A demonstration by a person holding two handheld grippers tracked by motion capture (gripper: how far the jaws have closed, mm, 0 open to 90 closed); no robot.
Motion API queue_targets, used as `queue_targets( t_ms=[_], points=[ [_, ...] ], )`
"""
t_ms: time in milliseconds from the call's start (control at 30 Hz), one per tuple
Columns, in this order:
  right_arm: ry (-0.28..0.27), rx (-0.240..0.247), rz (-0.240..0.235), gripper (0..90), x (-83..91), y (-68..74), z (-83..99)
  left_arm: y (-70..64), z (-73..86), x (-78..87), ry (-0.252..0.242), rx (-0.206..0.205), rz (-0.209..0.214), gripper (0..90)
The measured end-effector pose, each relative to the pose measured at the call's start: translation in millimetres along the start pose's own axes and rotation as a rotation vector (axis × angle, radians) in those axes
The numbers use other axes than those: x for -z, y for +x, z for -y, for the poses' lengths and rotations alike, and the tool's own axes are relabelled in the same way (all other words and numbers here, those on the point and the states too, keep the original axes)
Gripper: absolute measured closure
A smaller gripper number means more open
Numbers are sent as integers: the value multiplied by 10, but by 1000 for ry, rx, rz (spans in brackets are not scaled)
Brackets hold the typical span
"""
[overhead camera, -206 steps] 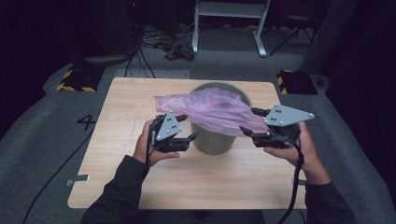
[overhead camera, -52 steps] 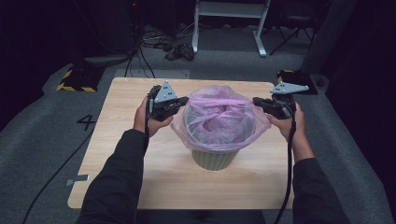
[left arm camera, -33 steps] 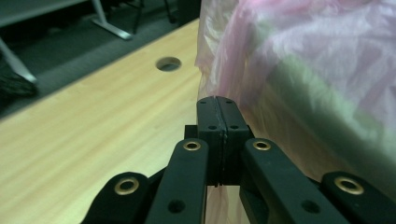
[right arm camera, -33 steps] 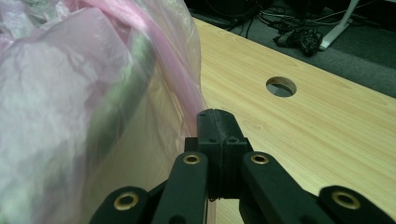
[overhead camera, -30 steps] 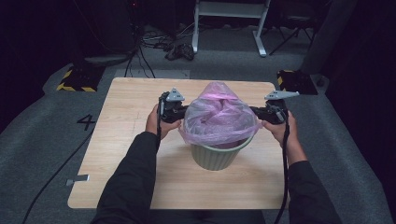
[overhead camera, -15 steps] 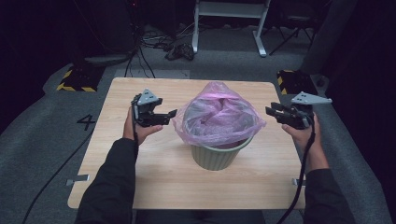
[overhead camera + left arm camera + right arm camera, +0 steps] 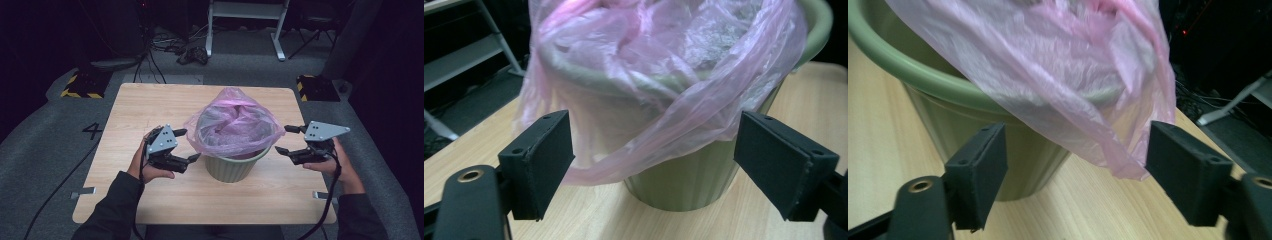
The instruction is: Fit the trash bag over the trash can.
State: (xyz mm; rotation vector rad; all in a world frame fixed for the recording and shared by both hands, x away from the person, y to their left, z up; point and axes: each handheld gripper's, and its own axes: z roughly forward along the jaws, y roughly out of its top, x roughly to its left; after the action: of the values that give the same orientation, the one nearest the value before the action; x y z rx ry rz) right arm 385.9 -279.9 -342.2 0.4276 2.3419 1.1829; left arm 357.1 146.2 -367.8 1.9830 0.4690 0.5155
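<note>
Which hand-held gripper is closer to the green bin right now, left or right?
Left. The left hand-held gripper sits open just beside the green bin at its left side, nearly at the pink bag. The right hand-held gripper, also open, stands a little farther off its right side.

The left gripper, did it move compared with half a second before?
Yes. The left gripper has come nearer the person and closer to the green bin, jaws open.

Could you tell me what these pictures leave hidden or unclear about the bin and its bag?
- Inside of the green bin: in the high view, the crumpled pink bag covers it.
- Bin's far rim: in the high view, under the bag.
- Bin's base: in the right gripper view, behind a jaw.
- Bag's top: cut off by the upper edge in both gripper views.
</note>
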Motion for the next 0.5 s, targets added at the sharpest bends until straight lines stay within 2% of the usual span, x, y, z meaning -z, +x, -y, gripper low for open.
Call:
queue_targets(
  t_ms=[33,100,133,200,267,300,333,367,433,500],
  points=[
    [6,2,9,388,-38,3,6,-17,-3,-33,7,-3,-10,223],
    [11,2,21,553,-114,5,17,-39,-11,-101,28,-36,-27,344],
    [4,7,13,615,-137,11,23,-47,-11,-127,35,-49,-46,423],
    [-2,22,0,787,-168,34,31,-51,3,-171,41,-73,-46,601],
    [1,44,-8,894,-177,63,39,-66,27,-182,37,-95,-67,756],
    [-18,50,-22,900,-160,75,48,-64,47,-166,21,-94,-42,821],
    [-23,51,-25,900,-135,86,57,-62,61,-150,16,-97,-39,873],
    [-29,55,-34,900,-115,99,68,-65,74,-131,16,-103,-38,892],
    [-30,63,-48,900,-83,135,98,-76,103,-89,5,-105,-1,899],
    [-25,76,-79,900,-65,186,136,-119,150,-58,14,-126,41,900]
  ],
)
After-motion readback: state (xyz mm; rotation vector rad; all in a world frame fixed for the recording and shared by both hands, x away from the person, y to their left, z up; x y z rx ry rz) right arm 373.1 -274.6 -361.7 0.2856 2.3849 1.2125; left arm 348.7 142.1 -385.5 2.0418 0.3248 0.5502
